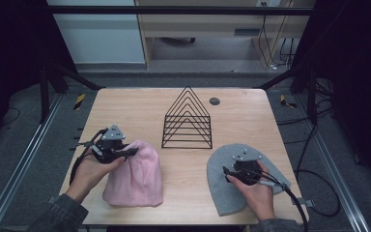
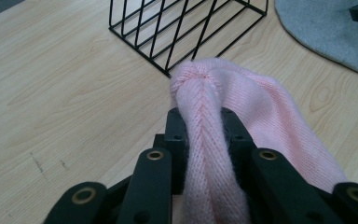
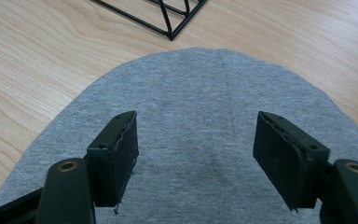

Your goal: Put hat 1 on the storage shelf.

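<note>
— So, across the wooden table (image 1: 125, 104), what lies where?

— Largest first: a pink knit beanie (image 1: 135, 176) at the near left, a grey beanie (image 1: 222, 193) flat at the near right, a black wire rack (image 1: 187, 118) standing between them, farther back.

— And the left gripper (image 1: 125, 153)?

— Clamped on a bunched ridge of the pink beanie's crown. The left gripper view shows the knit fold squeezed between both pads, which the high view hides.

— The right gripper (image 3: 196, 154)?

— Jaws wide apart, nothing between them, over the smooth grey beanie. The high view shows the hand resting on that cap.
</note>
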The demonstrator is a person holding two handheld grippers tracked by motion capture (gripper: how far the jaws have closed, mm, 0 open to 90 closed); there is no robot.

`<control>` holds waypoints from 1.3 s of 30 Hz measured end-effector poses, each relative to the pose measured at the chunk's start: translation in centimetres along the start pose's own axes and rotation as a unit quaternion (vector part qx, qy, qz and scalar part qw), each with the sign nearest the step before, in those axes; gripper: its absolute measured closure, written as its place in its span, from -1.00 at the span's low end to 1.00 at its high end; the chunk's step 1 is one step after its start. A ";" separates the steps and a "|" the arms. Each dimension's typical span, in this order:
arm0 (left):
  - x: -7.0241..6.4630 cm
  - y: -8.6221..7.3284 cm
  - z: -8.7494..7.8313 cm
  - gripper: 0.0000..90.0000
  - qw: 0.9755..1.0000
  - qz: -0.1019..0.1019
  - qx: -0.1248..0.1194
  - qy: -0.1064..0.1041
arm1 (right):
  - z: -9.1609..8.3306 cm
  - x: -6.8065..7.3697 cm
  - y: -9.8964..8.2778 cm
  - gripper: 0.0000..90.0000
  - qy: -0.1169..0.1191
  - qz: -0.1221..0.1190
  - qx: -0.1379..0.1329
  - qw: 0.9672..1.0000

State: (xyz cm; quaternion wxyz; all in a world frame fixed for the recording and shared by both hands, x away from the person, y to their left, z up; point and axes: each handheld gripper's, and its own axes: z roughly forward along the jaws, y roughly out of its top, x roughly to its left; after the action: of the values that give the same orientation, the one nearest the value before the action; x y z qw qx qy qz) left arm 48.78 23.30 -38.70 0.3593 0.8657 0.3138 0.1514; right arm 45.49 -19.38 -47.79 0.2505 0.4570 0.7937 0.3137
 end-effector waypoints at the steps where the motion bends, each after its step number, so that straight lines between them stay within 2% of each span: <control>1: -0.2 0.2 -0.1 0.69 1.000 0.002 -0.002 -0.001 | 0.0 0.0 0.0 -0.31 0.000 0.000 0.000 1.000; 13: -1.0 1.4 -1.1 0.70 1.000 0.018 -0.014 -0.007 | -0.1 0.0 0.0 -0.31 0.001 0.003 0.000 1.000; 22: -1.2 2.1 -1.8 0.71 0.999 0.020 -0.024 -0.007 | -0.1 0.0 0.0 -0.31 0.001 0.002 0.000 1.000; 39: -1.1 4.5 -3.8 0.71 0.998 0.032 -0.053 0.006 | -0.2 0.3 0.2 -0.25 0.001 -0.005 -0.009 1.000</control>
State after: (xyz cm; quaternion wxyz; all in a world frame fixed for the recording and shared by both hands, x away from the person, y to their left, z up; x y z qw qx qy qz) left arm 48.05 22.16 -32.87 0.3982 0.8540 0.2796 0.1842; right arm 45.33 -19.13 -47.50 0.2552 0.4501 0.7935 0.3204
